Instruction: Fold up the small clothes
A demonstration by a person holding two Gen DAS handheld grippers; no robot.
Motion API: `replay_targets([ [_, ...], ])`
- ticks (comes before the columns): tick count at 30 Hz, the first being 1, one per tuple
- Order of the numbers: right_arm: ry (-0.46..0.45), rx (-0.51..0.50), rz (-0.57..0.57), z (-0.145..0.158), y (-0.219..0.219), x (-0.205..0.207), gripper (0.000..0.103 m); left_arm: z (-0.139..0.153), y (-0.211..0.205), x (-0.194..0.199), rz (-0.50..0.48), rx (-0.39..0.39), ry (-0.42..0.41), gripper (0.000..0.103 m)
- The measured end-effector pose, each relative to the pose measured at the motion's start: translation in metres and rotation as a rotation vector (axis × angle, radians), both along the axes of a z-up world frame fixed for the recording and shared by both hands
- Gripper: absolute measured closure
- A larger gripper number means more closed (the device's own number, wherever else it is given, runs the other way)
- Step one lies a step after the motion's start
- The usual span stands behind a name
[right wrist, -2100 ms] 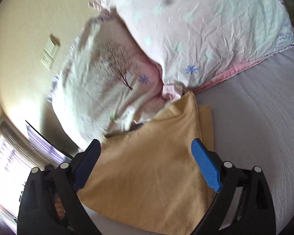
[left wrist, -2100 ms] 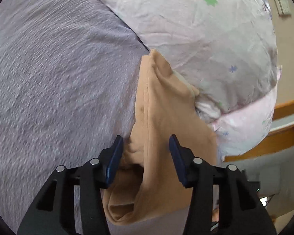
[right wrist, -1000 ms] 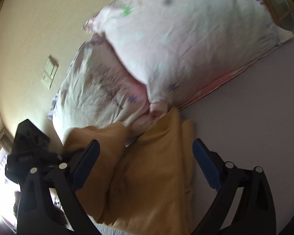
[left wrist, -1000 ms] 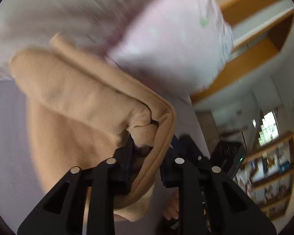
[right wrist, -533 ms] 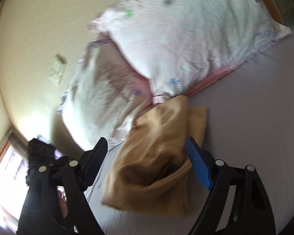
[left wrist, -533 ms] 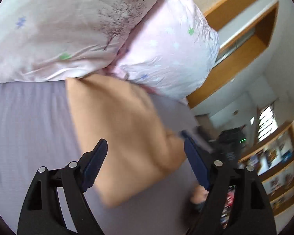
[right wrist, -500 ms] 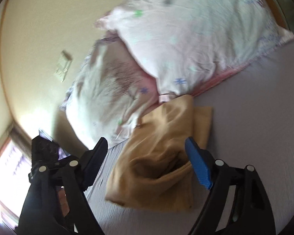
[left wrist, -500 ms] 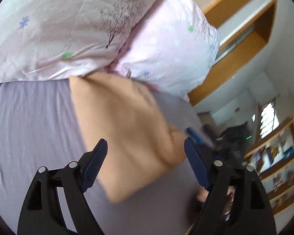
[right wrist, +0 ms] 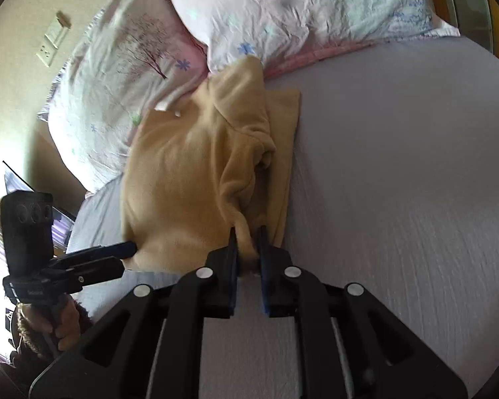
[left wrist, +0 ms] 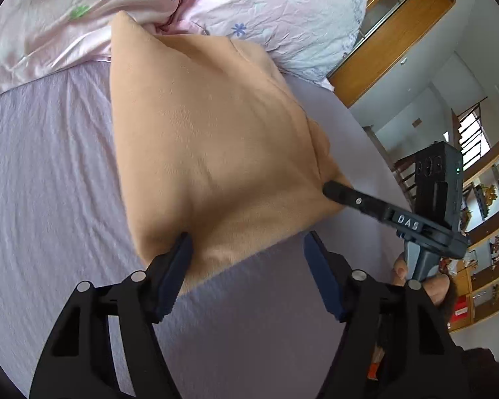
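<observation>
Right wrist view, right gripper (right wrist: 248,244) clamped on tan garment (right wrist: 189,179) edge, left gripper (left wrist: 249,266) wide apart, holding nothing, on bed (left wrist: 50,166).

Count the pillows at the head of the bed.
2. One pillow with a tree print lies on the left in the right wrist view; the other pillow overlaps it on the right. The tan garment touches both. More may lie outside the frames.

Bright daylight, fisheye-warped edges
</observation>
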State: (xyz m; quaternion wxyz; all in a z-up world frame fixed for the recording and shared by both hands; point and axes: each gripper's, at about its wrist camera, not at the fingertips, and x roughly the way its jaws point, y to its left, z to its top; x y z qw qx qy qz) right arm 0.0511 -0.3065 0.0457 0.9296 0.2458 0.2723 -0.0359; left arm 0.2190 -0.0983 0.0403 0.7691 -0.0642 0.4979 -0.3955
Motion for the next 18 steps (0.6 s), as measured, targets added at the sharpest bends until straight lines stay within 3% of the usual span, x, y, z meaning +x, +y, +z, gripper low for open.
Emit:
replay_targets([
  [1, -0.035, 0.035, 0.013, 0.011, -0.003, -0.005, 0.065, 0.004, 0.009, 0.001, 0.016, -0.030, 0.001, 0.032],
  [2, -0.067, 0.064, 0.024, 0.019, -0.007, -0.007, 0.027, 0.010, 0.021, 0.002, 0.050, -0.069, -0.002, 0.032],
  [3, -0.103, 0.086, 0.025, 0.027, -0.013, -0.008, 0.012, 0.015, 0.035, 0.008, 0.110, -0.101, -0.007, 0.030],
  [4, -0.139, 0.097, 0.023, 0.037, -0.022, -0.004, 0.005, 0.017, 0.047, 0.018, 0.171, -0.122, -0.002, 0.028],
  [7, -0.077, 0.179, 0.035, 0.037, -0.048, 0.024, 0.006, 0.007, 0.059, 0.043, 0.248, -0.175, 0.096, 0.022],
  [9, -0.009, 0.278, 0.066, 0.023, -0.064, 0.050, 0.010, -0.005, 0.053, 0.060, 0.239, -0.178, 0.178, 0.022],
  [12, 0.038, 0.332, 0.106, 0.008, -0.066, 0.070, 0.014, -0.020, 0.038, 0.073, 0.217, -0.162, 0.238, 0.022],
  [13, 0.050, 0.345, 0.128, 0.002, -0.065, 0.075, 0.021, -0.025, 0.036, 0.076, 0.210, -0.180, 0.263, 0.022],
  [15, 0.057, 0.343, 0.150, -0.007, -0.060, 0.076, 0.048, -0.028, 0.036, 0.078, 0.215, -0.226, 0.269, 0.024],
  [16, 0.049, 0.355, 0.171, -0.010, -0.058, 0.078, 0.066, -0.030, 0.036, 0.080, 0.220, -0.244, 0.280, 0.028],
  [18, 0.009, 0.369, 0.191, -0.012, -0.055, 0.082, 0.071, -0.033, 0.036, 0.083, 0.241, -0.247, 0.283, 0.051],
])
